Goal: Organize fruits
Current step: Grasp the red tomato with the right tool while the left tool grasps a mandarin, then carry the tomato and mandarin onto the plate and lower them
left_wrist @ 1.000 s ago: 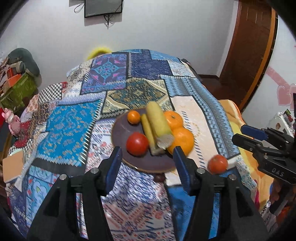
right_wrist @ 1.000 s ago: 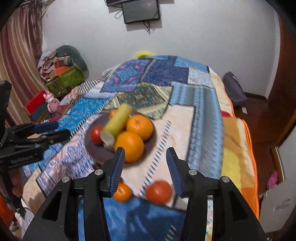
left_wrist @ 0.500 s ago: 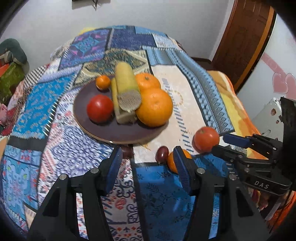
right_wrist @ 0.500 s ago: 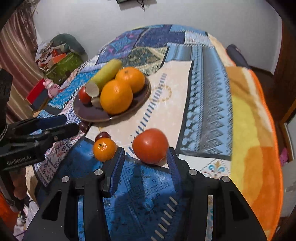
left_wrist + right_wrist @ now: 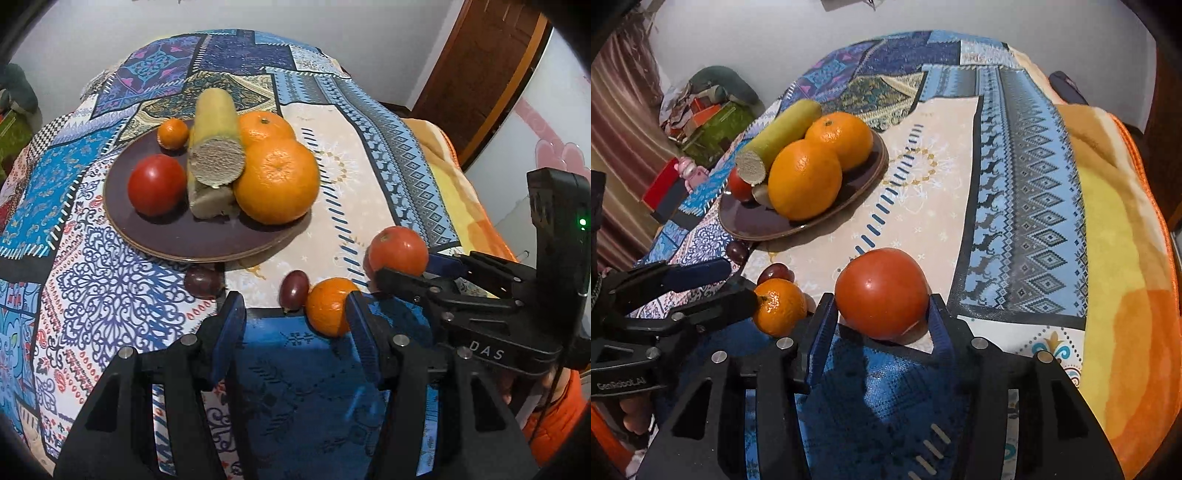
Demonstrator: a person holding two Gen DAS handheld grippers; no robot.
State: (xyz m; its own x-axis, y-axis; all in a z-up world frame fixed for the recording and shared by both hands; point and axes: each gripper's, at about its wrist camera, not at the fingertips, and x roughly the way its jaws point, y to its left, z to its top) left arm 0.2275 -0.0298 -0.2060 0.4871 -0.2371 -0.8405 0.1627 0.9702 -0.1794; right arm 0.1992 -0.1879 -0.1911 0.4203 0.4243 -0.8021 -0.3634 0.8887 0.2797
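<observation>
Black right gripper (image 5: pixel 882 317) angled down — jaws flanking tomato (image 5: pixel 882 292).

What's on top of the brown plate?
On the brown plate sit two big oranges, a red tomato, a small mandarin and two long yellow-green cut pieces, one lying on the other. The plate's middle underneath them is hidden.

The frames show two tomatoes (image 5: pixel 157 189) (image 5: pixel 882 292), two big oranges (image 5: pixel 276 181) (image 5: pixel 264 125), two small mandarins (image 5: pixel 172 133) (image 5: pixel 328 305), two dark grapes (image 5: pixel 202 282) (image 5: pixel 294 289), two cut yellow-green stalks (image 5: pixel 216 138) (image 5: pixel 210 197), one brown plate (image 5: pixel 147 236) and two grippers (image 5: pixel 295 321) (image 5: pixel 882 330).
</observation>
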